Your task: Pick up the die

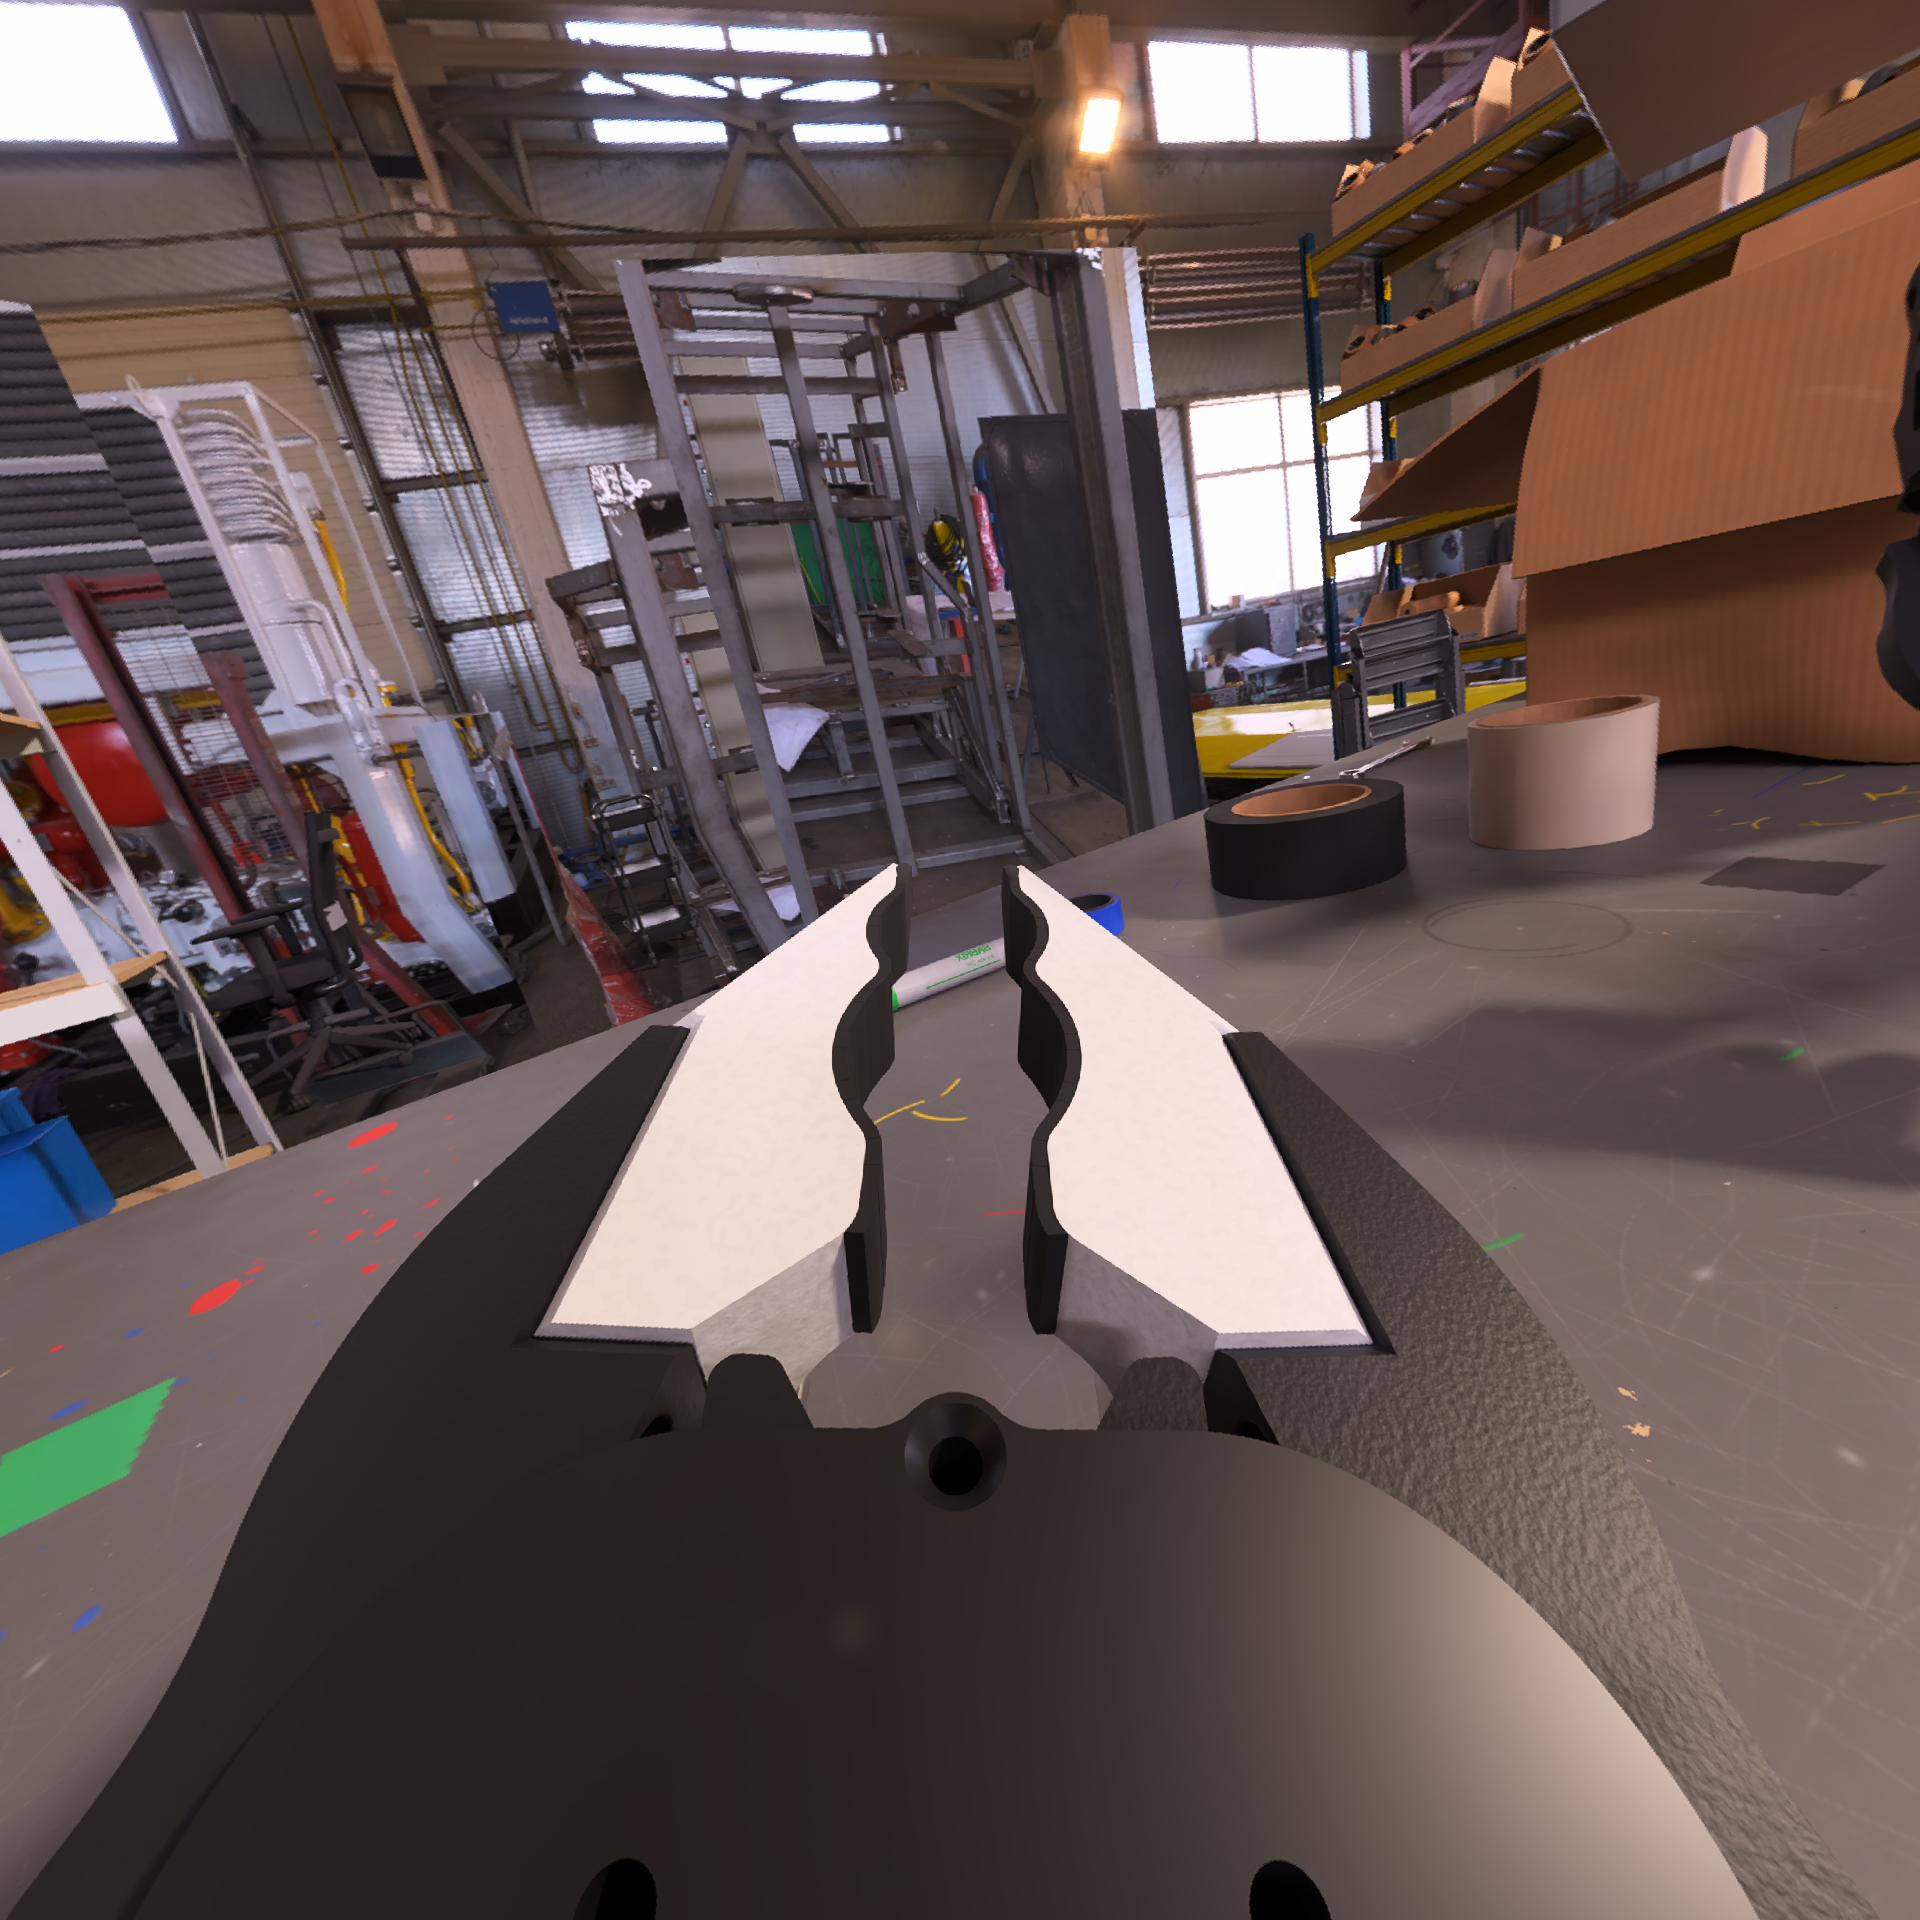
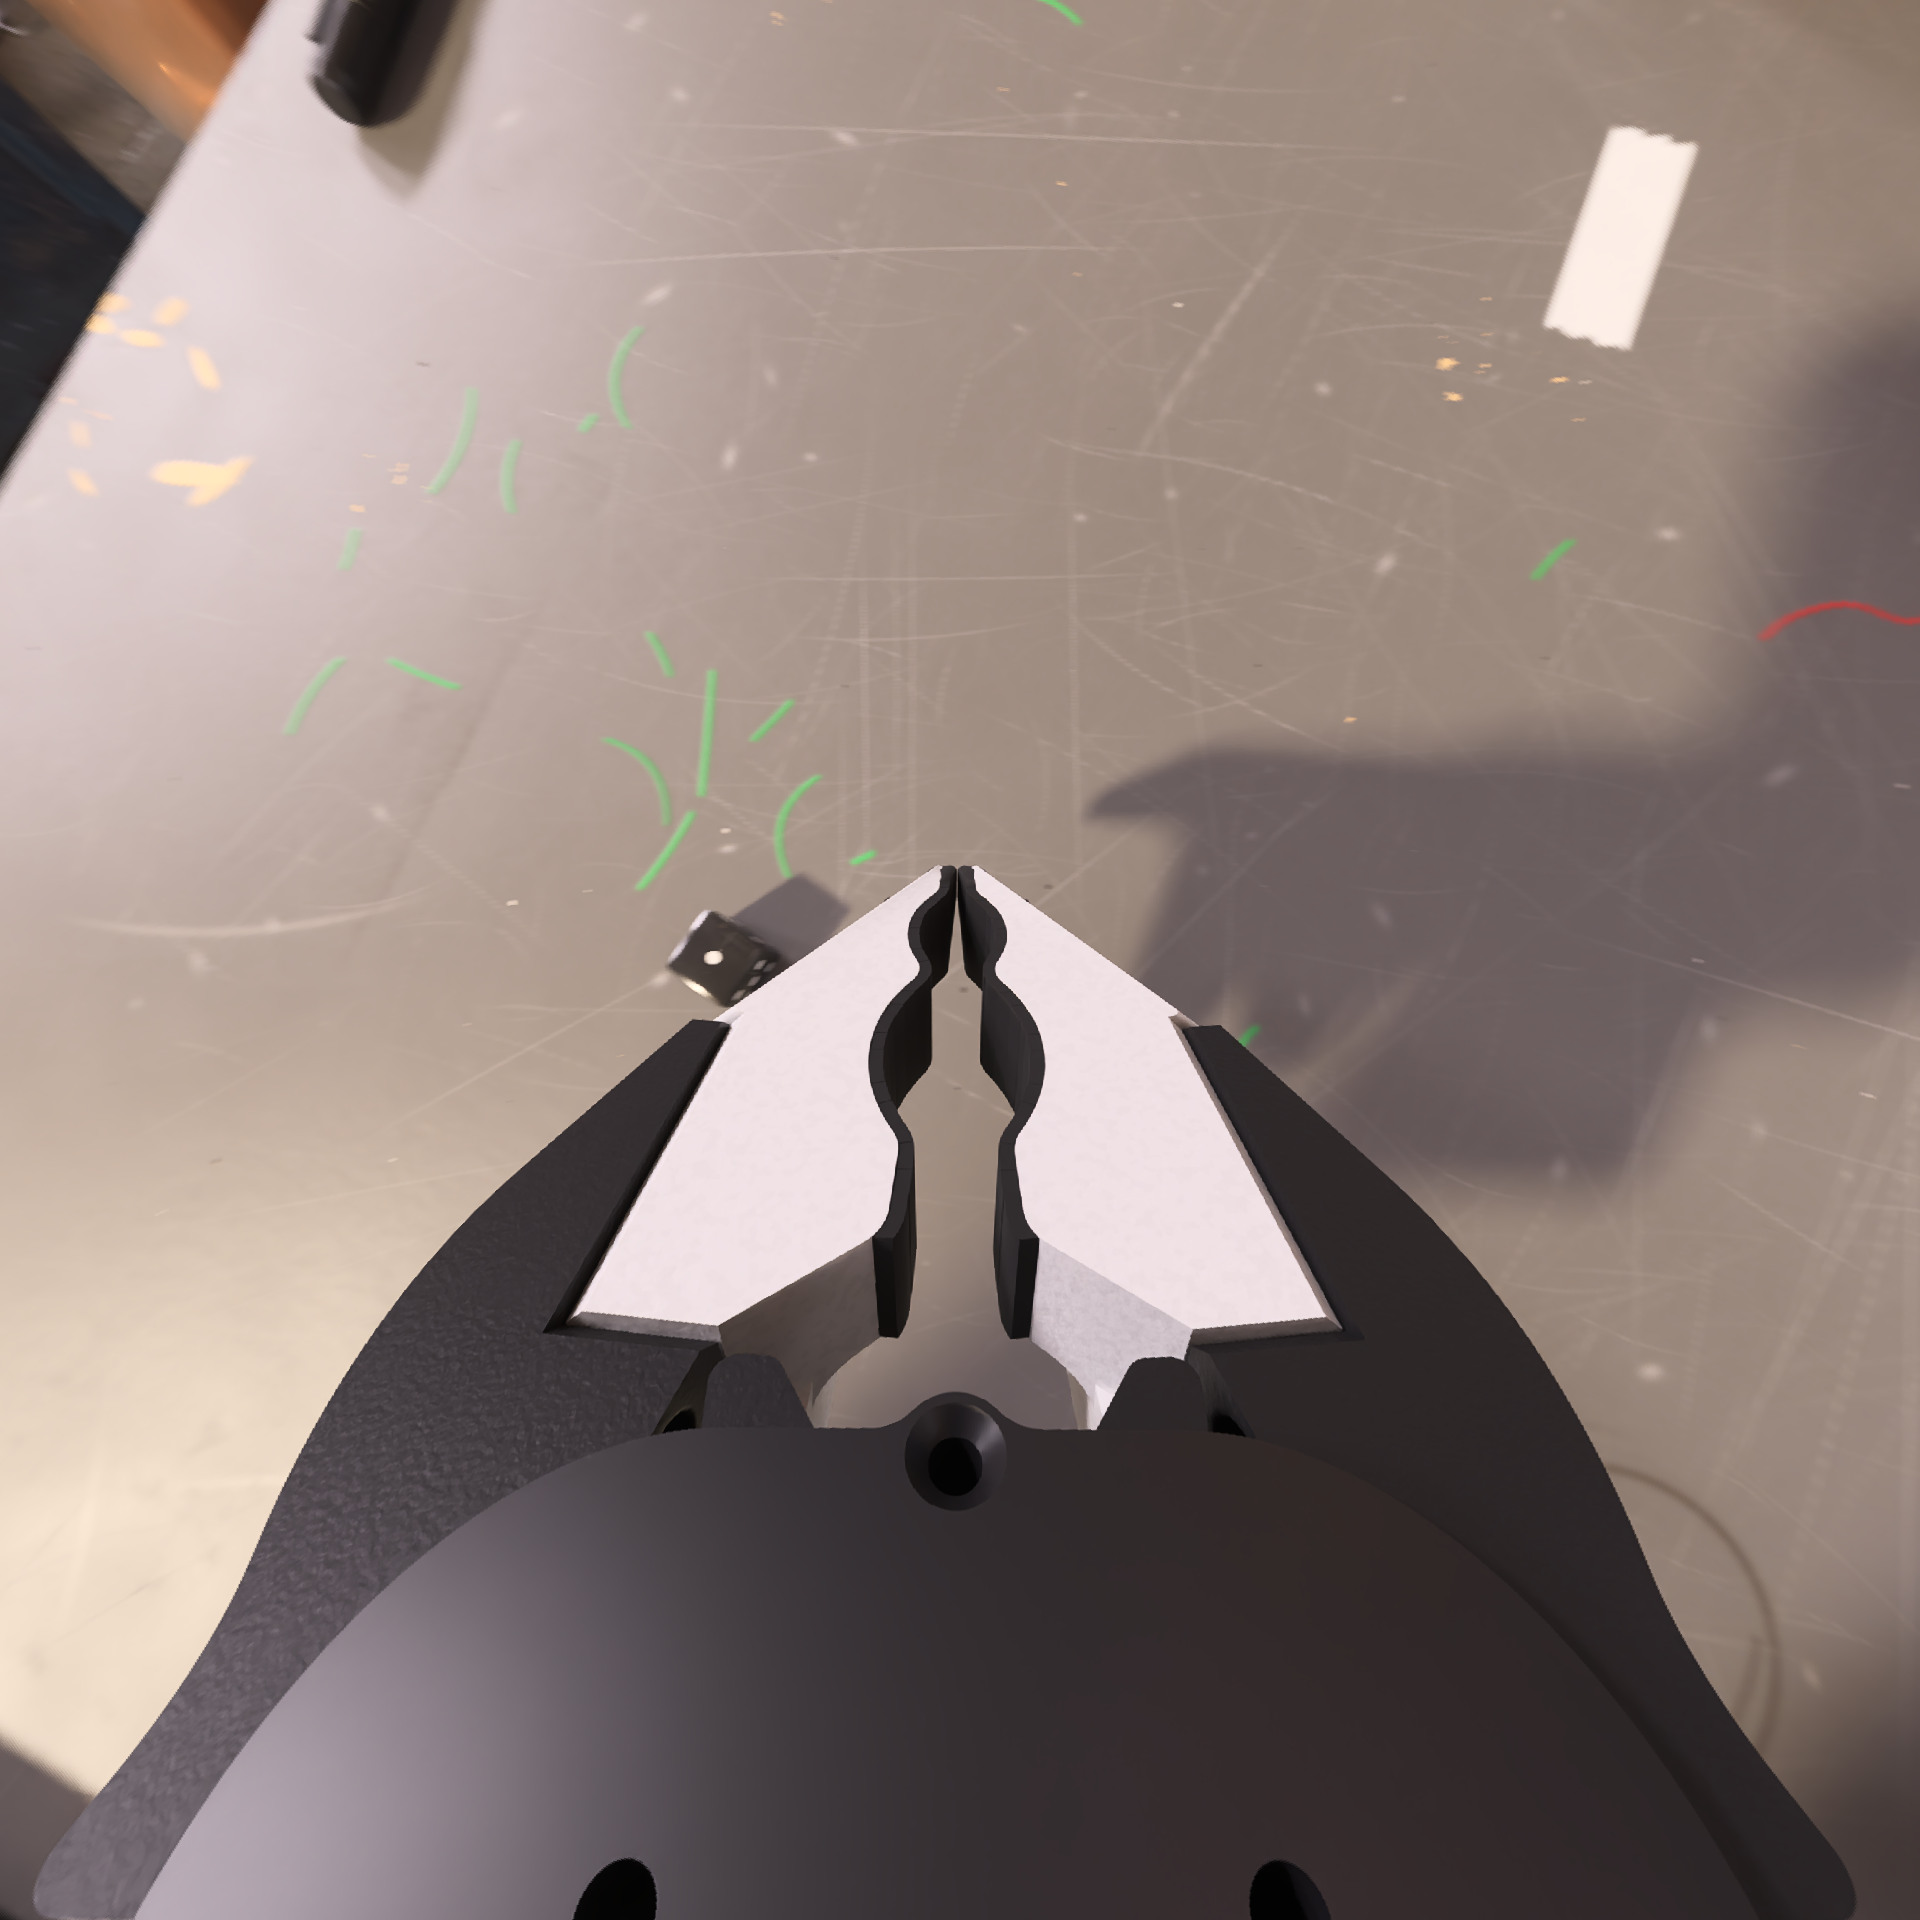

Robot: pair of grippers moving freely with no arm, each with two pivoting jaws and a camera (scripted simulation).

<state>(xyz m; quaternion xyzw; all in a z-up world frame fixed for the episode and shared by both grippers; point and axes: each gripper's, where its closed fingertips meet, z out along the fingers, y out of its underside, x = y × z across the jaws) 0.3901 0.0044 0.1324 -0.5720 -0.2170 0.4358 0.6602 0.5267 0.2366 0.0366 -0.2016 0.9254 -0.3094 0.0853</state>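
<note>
The scratched grey desk (image 2: 1143,416) is carrying everything. The left gripper (image 1: 954,883) is hovering with jaws apart, holding nothing. The right gripper (image 2: 956,873) is sitting pinched closed, empty. The die (image 2: 719,956) is lying just left of its tips, probably light, hard, slippery; I'd pinch two flat opposite faces.

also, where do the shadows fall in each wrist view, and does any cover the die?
Right wrist view: a large dark shadow spreads over the table to the right of the right gripper; the die lies in light, casting a small shadow of its own up and to the right. Left wrist view: soft shadow bands cross the tabletop right of the left gripper; straight beams bow near the edges.
</note>
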